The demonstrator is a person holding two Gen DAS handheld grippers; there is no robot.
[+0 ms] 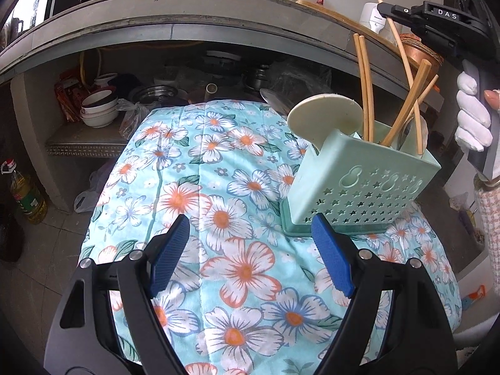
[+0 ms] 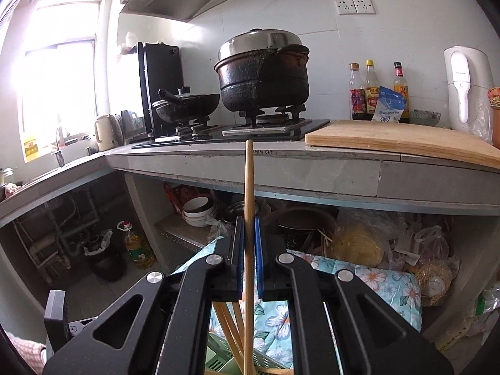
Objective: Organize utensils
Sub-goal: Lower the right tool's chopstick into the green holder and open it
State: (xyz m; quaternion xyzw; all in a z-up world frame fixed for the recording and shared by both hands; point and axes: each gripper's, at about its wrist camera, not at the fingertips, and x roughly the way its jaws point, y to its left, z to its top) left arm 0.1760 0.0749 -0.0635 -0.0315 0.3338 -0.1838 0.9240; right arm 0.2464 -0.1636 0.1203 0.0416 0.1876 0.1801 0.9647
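Over a floral cloth [image 1: 218,187], the left gripper [image 1: 250,250] gapes wide and empty beside a green holder [image 1: 359,184] of chopsticks. From the right view, the right gripper [image 2: 249,250] pinches one upright chopstick [image 2: 249,187] above the holder; it could slip and miss, facing a cluttered kitchen counter [image 2: 281,168]
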